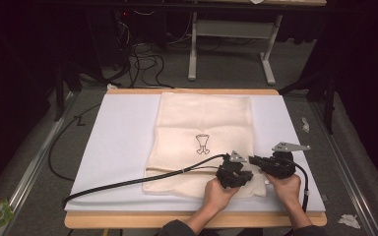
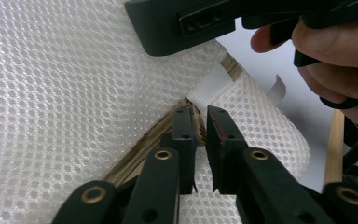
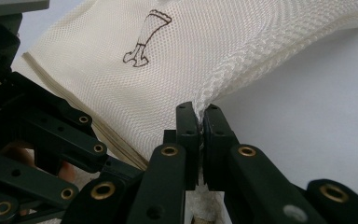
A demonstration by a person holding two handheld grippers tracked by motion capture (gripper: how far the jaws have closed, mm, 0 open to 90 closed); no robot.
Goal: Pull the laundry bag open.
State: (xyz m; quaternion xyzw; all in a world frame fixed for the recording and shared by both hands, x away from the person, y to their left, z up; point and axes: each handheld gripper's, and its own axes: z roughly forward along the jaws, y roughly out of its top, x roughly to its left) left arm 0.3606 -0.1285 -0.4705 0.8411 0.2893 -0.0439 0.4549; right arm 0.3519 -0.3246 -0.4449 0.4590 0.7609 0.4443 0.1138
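A cream mesh bag (image 1: pixel 202 142) is lying flat on the white tabletop (image 1: pixel 118 142), and both tools are working at the bag's near right corner, where the zipper (image 2: pixel 135 156) runs along the near edge. The left hand-held gripper (image 2: pixel 200 133) is closing on the small zipper pull (image 2: pixel 198 130), its jaws nearly pressed together around that tab but with a slim gap showing. The right hand-held gripper (image 3: pixel 199 122) is pinching the mesh edge of the bag, jaws pressed tight on the fabric just beside the corner. The main risk is the pull slipping free: the tab is tiny and the left jaws are catching it near their tips, so a tug along the zipper could be leaving the slider behind. If the right grip is sitting too far from the slider, the loose mesh is likely bunching and jamming the teeth. The white tape loop (image 2: pixel 209 88) at the corner could also be getting drawn into the track. A hard pull against a thin pinch of netting could be tearing or stretching the weave. The two tools are crowding each other at that corner, so a collision is possible too.
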